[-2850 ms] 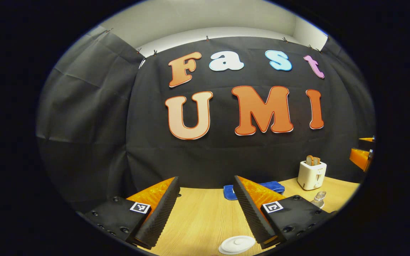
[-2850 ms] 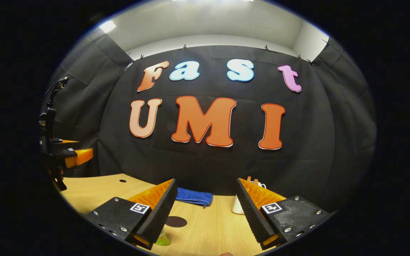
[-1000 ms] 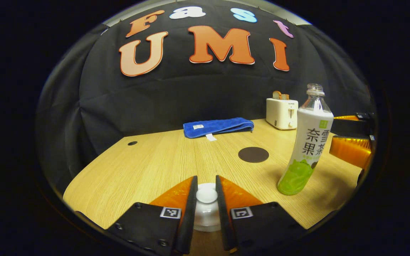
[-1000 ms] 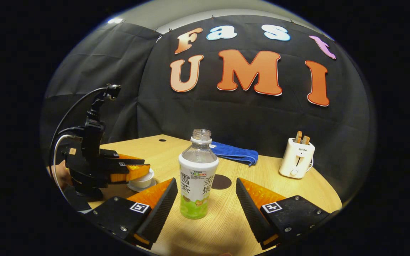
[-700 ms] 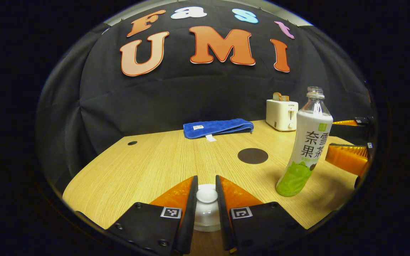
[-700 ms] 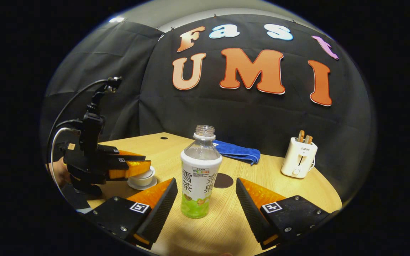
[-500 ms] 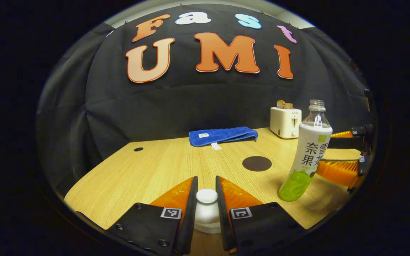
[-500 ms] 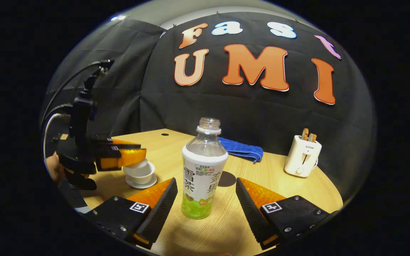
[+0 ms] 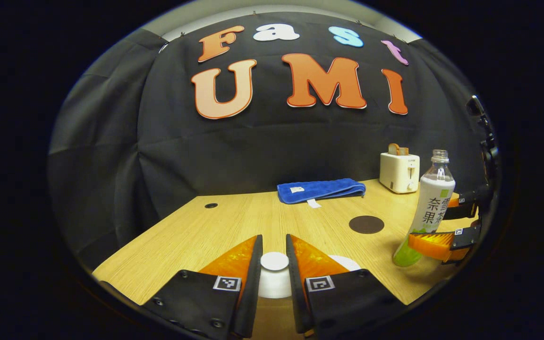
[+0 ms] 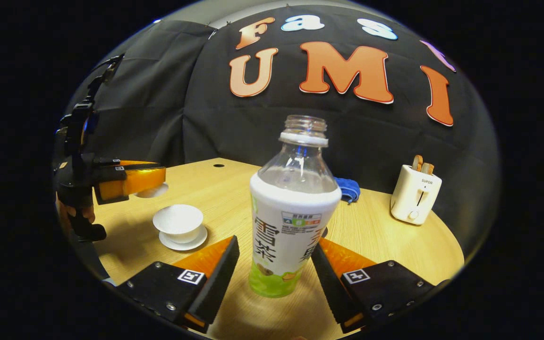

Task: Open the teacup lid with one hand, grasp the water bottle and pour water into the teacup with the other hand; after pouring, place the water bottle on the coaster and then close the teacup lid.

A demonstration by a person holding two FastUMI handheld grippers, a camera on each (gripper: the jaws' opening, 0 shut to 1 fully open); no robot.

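My left gripper (image 9: 274,243) is shut on the knob of the white teacup lid (image 9: 274,278) and holds it in the air. In the right gripper view the left gripper (image 10: 132,182) keeps the lid (image 10: 153,191) up and to the left of the uncovered white teacup (image 10: 178,221) on its saucer (image 10: 183,242). The uncapped water bottle (image 10: 295,212) stands on the table between the fingers of my open right gripper (image 10: 274,248); the left finger is clear of it. In the left gripper view the bottle (image 9: 427,208) stands with the right gripper (image 9: 442,229) around it. The dark round coaster (image 9: 366,224) lies beyond.
A folded blue towel (image 9: 321,190) lies at the back of the wooden table (image 9: 196,231), and a white toaster (image 9: 399,172) with bread stands to its right. A hand (image 10: 76,212) holds the left gripper at the table's left edge.
The left gripper has lifted the lid off the teacup and carried it up and to the left. The right gripper has moved forward until the bottle stands between its fingers.
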